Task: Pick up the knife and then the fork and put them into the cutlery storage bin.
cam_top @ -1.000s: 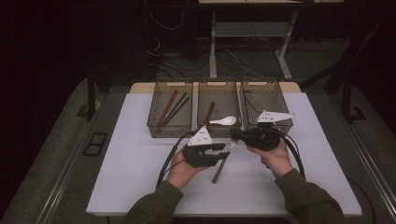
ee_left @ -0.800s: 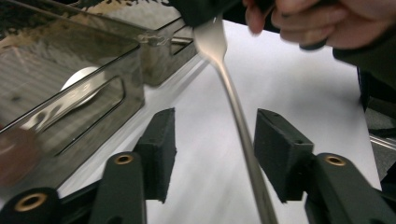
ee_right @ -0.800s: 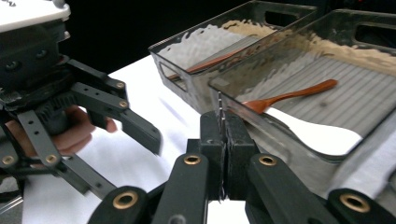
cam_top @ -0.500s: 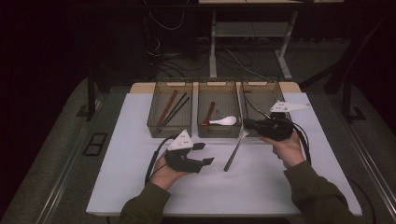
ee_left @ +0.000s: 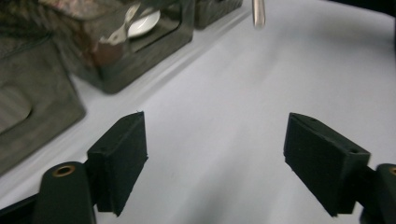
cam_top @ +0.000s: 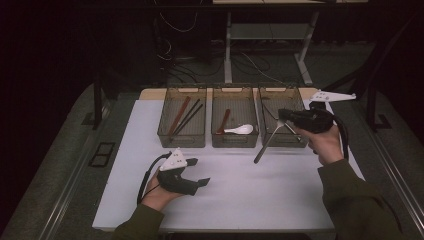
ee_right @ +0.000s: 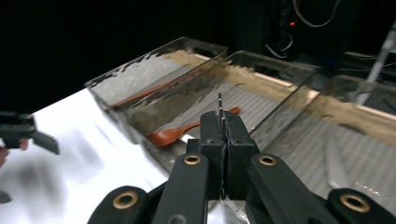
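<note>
My right gripper (cam_top: 285, 116) is shut on the head end of a thin metal utensil (cam_top: 267, 142), held above the front wall of the right clear bin (cam_top: 280, 91). Its handle slants down and to the left over the white table (cam_top: 280, 190). In the right gripper view the pads (ee_right: 212, 133) pinch the utensil's thin edge (ee_right: 220, 105). My left gripper (cam_top: 201, 171) sits low over the table at the front left. Its jaws have just been opening and stand open with nothing between them, bare table showing between the pads (ee_left: 121, 158).
Three clear bins stand in a row at the back. The left bin (cam_top: 182, 137) holds chopsticks, the middle one (cam_top: 235, 141) a wooden spoon (cam_top: 223, 121) and a white spoon (cam_top: 240, 130). The right bin holds metal cutlery.
The left gripper has drawn away to the front left, its jaws wider apart. The right gripper has carried the metal utensil right and up, toward the right bin.
</note>
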`<state>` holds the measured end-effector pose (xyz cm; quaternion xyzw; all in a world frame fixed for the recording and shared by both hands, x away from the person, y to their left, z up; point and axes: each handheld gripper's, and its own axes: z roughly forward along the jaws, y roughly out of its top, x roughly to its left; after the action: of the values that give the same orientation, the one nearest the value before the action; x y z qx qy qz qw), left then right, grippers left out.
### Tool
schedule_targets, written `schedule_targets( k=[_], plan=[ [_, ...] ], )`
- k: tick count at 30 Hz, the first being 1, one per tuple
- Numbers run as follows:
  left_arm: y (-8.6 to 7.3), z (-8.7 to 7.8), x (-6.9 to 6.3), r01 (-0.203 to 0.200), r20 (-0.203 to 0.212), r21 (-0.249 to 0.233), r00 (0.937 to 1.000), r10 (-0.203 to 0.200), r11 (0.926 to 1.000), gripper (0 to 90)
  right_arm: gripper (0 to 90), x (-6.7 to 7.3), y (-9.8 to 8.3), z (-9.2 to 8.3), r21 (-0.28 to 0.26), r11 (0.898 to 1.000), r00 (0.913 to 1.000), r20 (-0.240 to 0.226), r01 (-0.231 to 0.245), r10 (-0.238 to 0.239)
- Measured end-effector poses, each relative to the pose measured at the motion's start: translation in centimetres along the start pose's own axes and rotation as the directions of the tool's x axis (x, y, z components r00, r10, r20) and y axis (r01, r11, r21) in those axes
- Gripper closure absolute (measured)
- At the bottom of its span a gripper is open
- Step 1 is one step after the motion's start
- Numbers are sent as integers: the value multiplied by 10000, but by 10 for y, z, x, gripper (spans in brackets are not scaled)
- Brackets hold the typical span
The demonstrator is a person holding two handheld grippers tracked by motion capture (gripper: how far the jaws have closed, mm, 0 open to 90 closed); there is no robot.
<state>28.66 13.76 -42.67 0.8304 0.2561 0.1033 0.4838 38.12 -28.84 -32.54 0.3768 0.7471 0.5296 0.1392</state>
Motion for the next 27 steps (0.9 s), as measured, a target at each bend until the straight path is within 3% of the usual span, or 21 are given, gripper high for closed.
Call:
schedule_targets(
  k=[11,18,27],
  plan=[
    [-21,-10,4,715,-361,294,9969,-704,9970,0,881,-37,30,-15,-454,9987,9943,1023,-248,293],
    [-22,-9,3,680,-303,387,9973,-669,9969,0,881,-59,43,-18,-538,9981,9832,1784,-297,389],
    [-23,-6,1,614,-125,511,9981,-609,9968,0,881,-85,37,-8,-307,9974,9670,2446,-655,710]
  ],
)
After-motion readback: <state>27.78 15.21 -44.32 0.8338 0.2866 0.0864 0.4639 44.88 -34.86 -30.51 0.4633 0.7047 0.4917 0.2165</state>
